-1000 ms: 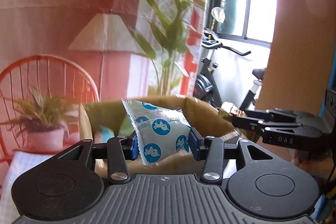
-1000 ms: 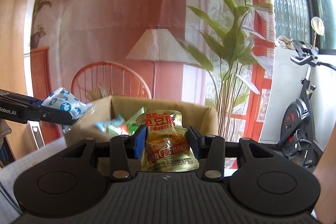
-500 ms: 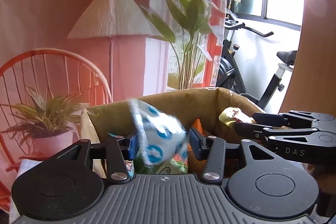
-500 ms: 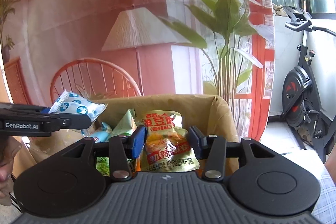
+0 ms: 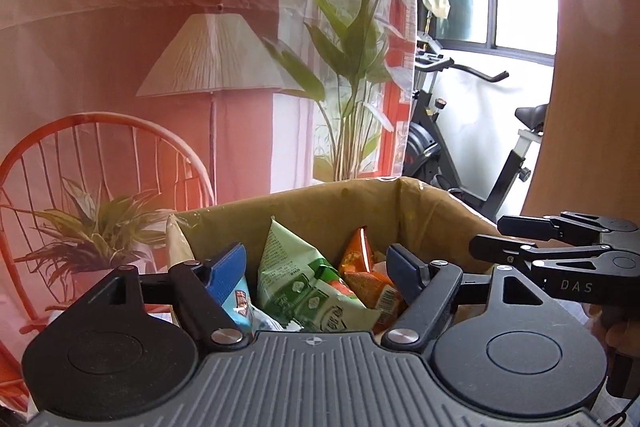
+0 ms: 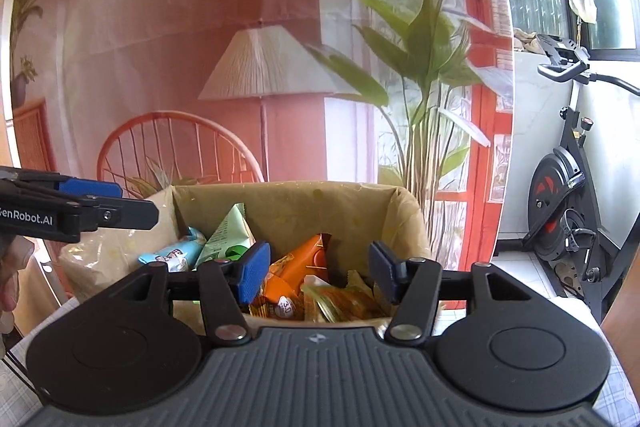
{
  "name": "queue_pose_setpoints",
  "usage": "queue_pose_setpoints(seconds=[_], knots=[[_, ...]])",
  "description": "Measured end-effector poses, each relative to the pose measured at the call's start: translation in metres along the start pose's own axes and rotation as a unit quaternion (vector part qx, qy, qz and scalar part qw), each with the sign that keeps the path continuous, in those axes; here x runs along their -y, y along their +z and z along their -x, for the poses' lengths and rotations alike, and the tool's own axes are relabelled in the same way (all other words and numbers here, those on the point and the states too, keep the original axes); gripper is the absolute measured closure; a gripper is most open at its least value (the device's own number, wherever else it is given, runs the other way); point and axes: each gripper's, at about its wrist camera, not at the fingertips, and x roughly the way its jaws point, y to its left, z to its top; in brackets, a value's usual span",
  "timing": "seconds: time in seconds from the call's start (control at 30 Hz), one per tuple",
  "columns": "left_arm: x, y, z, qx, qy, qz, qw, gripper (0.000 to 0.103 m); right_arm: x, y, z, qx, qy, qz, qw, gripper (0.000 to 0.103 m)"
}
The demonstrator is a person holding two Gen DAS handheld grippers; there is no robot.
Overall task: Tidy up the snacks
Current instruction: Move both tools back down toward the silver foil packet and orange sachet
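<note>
Box (image 6: 404,215) base hidden, packets' (image 5: 308,291) print illegible, left tongs (image 5: 316,267) at 9 o'clock read "enRobot.AI", right tongs (image 6: 316,267) "DAS", both opening, empty

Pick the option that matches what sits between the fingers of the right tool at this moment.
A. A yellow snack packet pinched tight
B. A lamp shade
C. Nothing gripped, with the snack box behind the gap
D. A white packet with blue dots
C: the right tool grips nothing as its jaws open, and through the gap you see packets lying in the box, including an orange packet.
</note>
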Motion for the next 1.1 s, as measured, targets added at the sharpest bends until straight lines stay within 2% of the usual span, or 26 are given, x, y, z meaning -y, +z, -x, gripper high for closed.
queue_pose_setpoints(seconds=[0.3,0.5,0.67,0.83,1.03,1.1], knots=[[0.008,-0.02,0.045,0.011,-0.047,0.009,0.9988,0.024,0.013,-0.026,0.051,0.014,-0.003,-0.02,1.0,0.044],[0.016,-0.051,0.048,-0.011,-0.066,0.013,0.9977,0.024,0.016,-0.055,0.075,0.008,-0.004,-0.032,0.999,0.044],[0.018,-0.08,0.041,-0.037,-0.08,0.028,0.9957,0.025,0.014,-0.084,0.076,-0.024,0.001,-0.036,0.999,0.044],[0.02,-0.103,0.029,-0.063,-0.077,0.028,0.9947,0.025,0.009,-0.116,0.064,-0.07,0.009,-0.034,0.997,0.044],[0.02,-0.127,0.011,-0.096,-0.073,0.027,0.9924,0.025,0.004,-0.155,0.045,-0.134,0.023,-0.037,0.99,0.044],[0.02,-0.134,0.004,-0.107,-0.071,0.028,0.9913,0.025,0.001,-0.165,0.039,-0.153,0.03,-0.034,0.987,0.041]])
